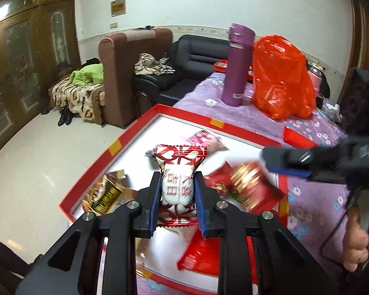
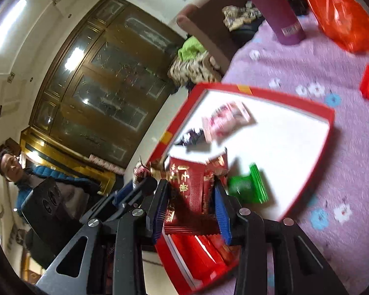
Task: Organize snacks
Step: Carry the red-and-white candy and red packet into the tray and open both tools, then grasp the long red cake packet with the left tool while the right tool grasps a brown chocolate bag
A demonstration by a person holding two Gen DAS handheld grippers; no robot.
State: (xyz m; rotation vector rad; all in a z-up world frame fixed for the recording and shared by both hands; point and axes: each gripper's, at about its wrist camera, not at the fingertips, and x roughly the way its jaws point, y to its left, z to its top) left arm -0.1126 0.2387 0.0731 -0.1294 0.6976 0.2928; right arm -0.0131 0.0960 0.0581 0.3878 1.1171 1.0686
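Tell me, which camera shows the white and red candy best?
The left wrist view. The white and red candy sits sharp and central between the left gripper's fingers, above the red tray. In the right wrist view I cannot pick it out; the snacks there are blurred.

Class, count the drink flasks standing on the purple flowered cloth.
2: a purple flask stands beyond the red tray, and a pink flask shows partly behind the orange bag. Others may be hidden.
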